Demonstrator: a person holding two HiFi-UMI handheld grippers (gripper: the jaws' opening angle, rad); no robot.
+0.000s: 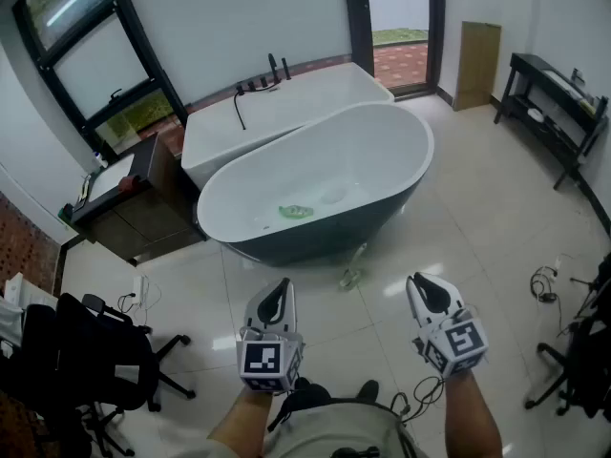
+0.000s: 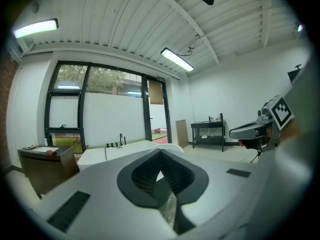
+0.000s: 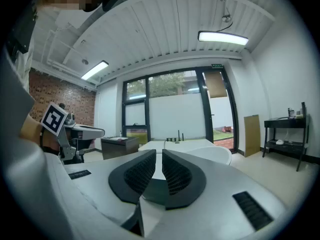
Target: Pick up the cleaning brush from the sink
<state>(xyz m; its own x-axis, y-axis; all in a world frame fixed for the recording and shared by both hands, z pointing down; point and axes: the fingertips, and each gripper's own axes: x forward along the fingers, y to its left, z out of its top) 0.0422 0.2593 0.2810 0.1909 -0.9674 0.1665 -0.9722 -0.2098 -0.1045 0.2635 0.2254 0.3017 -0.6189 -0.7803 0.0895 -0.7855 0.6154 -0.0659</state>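
Note:
A small green thing, likely the cleaning brush (image 1: 296,212), lies on the bottom of the oval white tub (image 1: 406,127) with a dark outer shell. Both grippers hover over the tiled floor on the near side of the tub, well short of it. My left gripper (image 1: 284,282) has its jaws together with nothing between them; its own view shows the pads meeting at the tip (image 2: 160,151). My right gripper (image 1: 417,280) is also shut and empty, with only a thin slit between its pads (image 3: 159,154). Neither gripper view shows the brush.
A rectangular white tub with a black faucet (image 1: 272,70) stands behind the oval one. A dark cabinet (image 1: 134,198) is at left and an office chair (image 1: 86,351) at near left. A black shelf (image 1: 554,103) and floor cables (image 1: 544,282) are at right. A small object (image 1: 350,277) lies near the tub's base.

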